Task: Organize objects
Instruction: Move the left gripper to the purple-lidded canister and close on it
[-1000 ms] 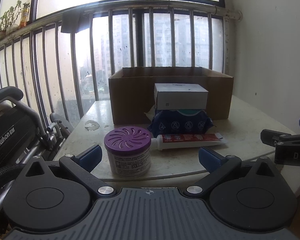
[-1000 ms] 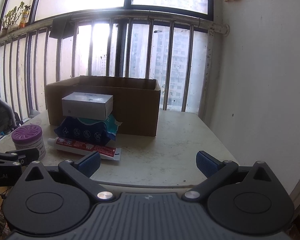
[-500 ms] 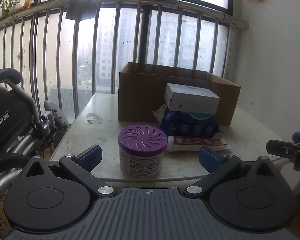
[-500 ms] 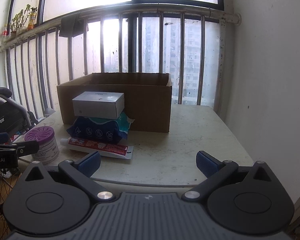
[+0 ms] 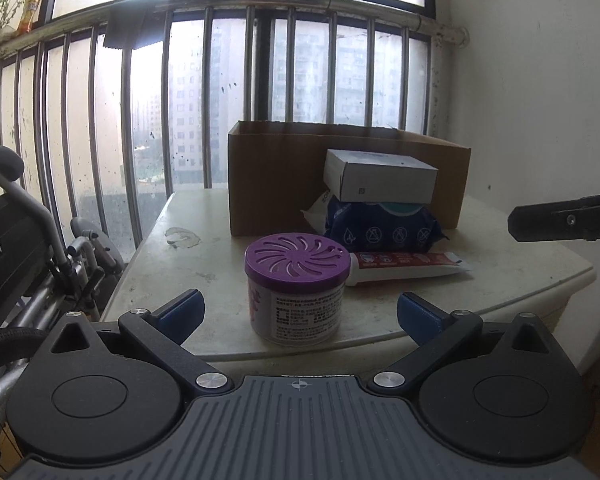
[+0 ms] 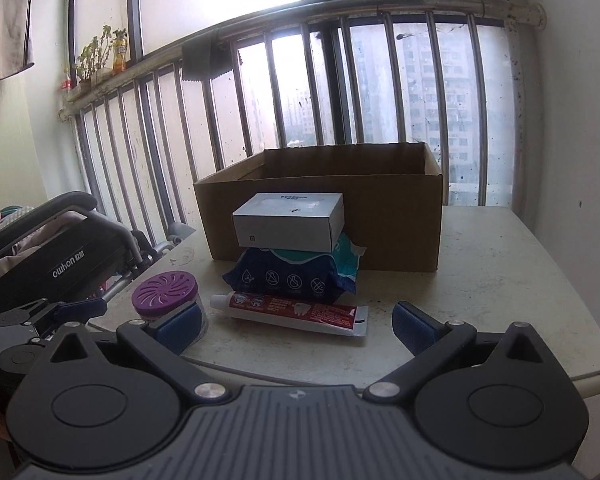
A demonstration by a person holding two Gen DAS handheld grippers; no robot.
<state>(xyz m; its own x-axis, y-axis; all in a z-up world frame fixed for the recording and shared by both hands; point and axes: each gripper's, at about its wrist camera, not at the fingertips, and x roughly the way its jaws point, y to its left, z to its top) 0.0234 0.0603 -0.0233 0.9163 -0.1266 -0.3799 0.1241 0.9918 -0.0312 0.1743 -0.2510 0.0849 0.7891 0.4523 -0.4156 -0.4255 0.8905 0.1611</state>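
We have packed nothing yet: our left gripper and right gripper hang spread and empty at the surface's near edge, while jar, toothpaste, pouch and white box sit before the cardboard box

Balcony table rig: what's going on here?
A person holds two claws at the table edge, both open and empty. The left claw lines up on the purple-lidded round tub; the right claw faces the red toothpaste tube. Nothing visibly sits in the open cardboard box yet.
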